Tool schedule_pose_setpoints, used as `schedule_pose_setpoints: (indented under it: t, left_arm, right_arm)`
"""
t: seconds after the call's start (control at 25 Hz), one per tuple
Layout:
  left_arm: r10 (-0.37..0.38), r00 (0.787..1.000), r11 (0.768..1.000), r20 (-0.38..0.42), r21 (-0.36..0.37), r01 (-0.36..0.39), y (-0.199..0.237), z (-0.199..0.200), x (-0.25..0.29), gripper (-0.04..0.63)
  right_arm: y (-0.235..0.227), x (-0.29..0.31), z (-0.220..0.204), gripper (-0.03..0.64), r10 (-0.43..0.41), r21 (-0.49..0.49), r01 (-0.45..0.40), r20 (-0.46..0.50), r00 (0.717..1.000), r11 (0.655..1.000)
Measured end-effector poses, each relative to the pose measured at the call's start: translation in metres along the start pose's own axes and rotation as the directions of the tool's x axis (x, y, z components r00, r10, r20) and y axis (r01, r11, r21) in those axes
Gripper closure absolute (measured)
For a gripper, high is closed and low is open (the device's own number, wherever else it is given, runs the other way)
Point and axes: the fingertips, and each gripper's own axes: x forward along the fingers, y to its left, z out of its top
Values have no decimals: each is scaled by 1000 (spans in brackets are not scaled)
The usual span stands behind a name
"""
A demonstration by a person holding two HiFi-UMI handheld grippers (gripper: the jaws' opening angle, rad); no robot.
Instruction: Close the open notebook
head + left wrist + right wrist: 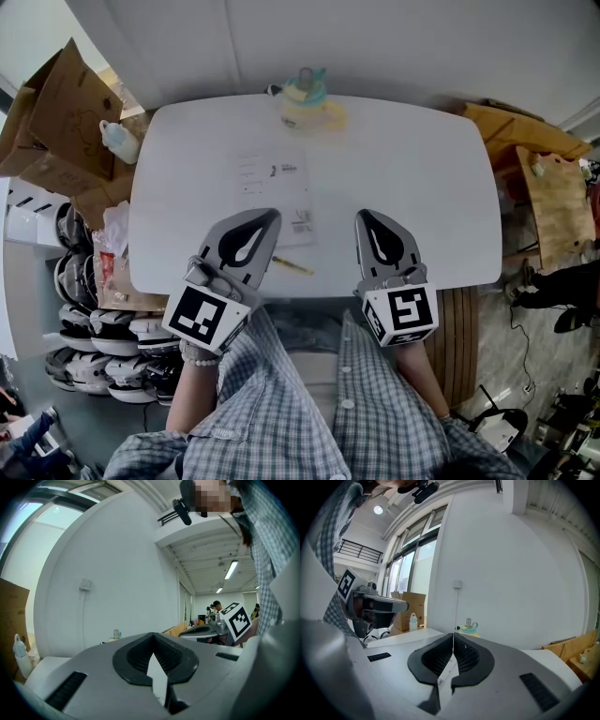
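Observation:
A white notebook (274, 186) lies flat on the white table (412, 169), left of centre, with small print on its top face. I cannot tell whether it lies open or closed. My left gripper (271, 215) hovers over the notebook's near right corner, jaws shut and empty. My right gripper (364, 216) hangs to the right of the notebook, over bare table, also shut on nothing. In the left gripper view the left gripper (153, 636) has its tips meeting. The right gripper view shows the right gripper (453, 634) the same way.
A yellow pen (292, 265) lies near the front edge between the grippers. A pale bottle (306, 97) stands at the table's far edge. Cardboard boxes (54, 112) and stacked helmets (84, 328) crowd the left; more cardboard (555, 192) is on the right.

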Motion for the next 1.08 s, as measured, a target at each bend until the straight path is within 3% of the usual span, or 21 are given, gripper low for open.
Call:
schedule_pose_setpoints:
  t: [1.08]
  left_arm:
    - [-6,1000,1000,-3,-4,6,2,-1,1,588]
  right_arm:
    - [5,5,-11,594,10,-22,-11,-52,999,1000]
